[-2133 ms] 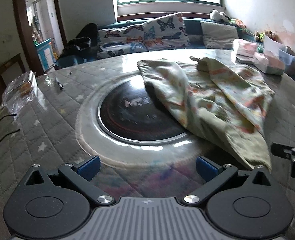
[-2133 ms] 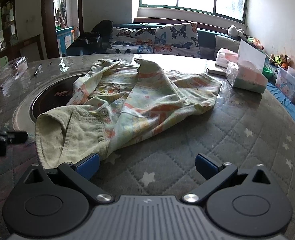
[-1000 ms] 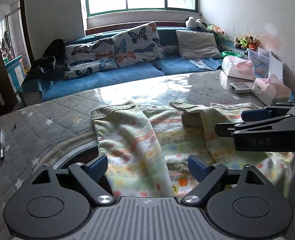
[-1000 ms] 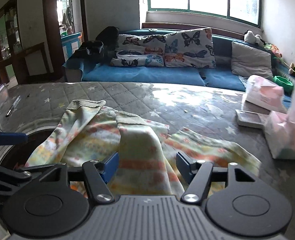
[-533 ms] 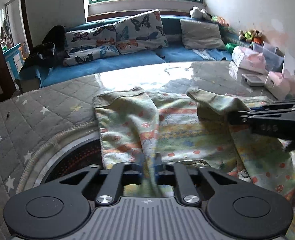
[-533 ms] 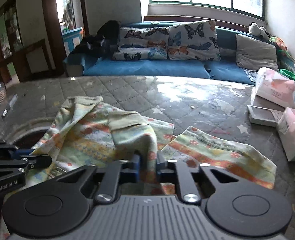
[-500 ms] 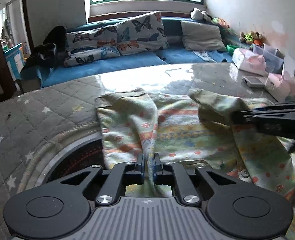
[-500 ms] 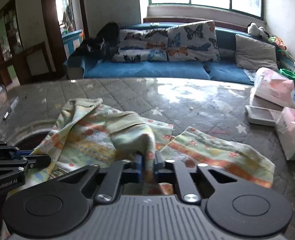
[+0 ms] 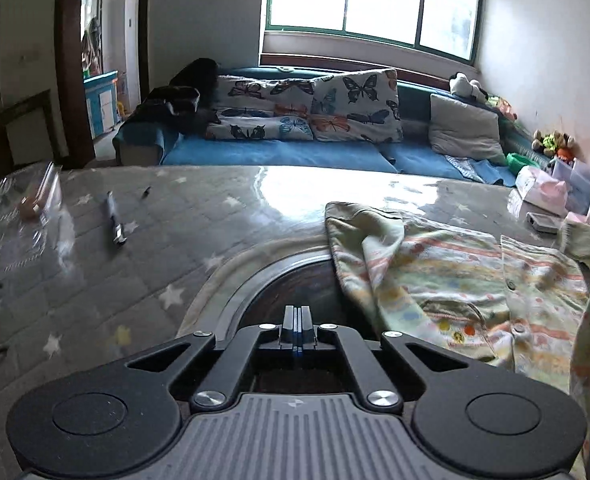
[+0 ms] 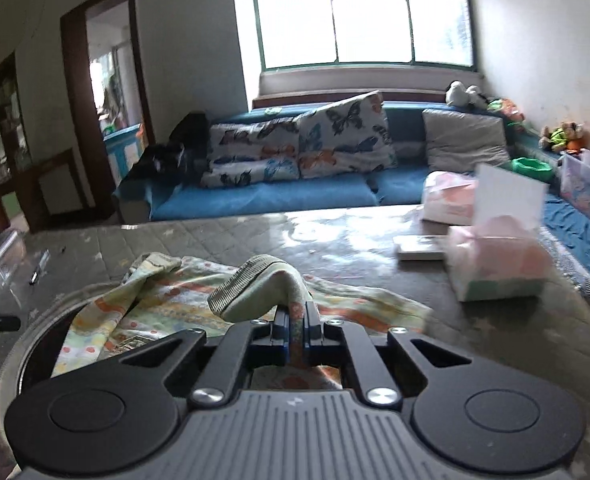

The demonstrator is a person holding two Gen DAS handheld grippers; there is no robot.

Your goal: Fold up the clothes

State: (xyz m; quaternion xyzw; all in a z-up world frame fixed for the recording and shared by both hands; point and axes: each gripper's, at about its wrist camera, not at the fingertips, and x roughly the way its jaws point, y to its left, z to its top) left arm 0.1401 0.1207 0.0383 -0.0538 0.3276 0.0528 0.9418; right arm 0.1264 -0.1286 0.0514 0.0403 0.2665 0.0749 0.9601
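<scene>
Two claws show pressed-together tips. Left claw (image 9: 297,322), at bottom centre, pinches nothing visible; the printed shirt (image 9: 467,292) lies spread at the frame's right on the quilted surface (image 9: 143,256). Right claw (image 10: 296,330) clamps a lifted sleeve cuff (image 10: 255,280) at centre, tissue box (image 10: 499,264) at the right.

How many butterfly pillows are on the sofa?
3: one upright at the right, one upright at the left, and one lying flat in front of the left one. More may be hidden behind them.
</scene>
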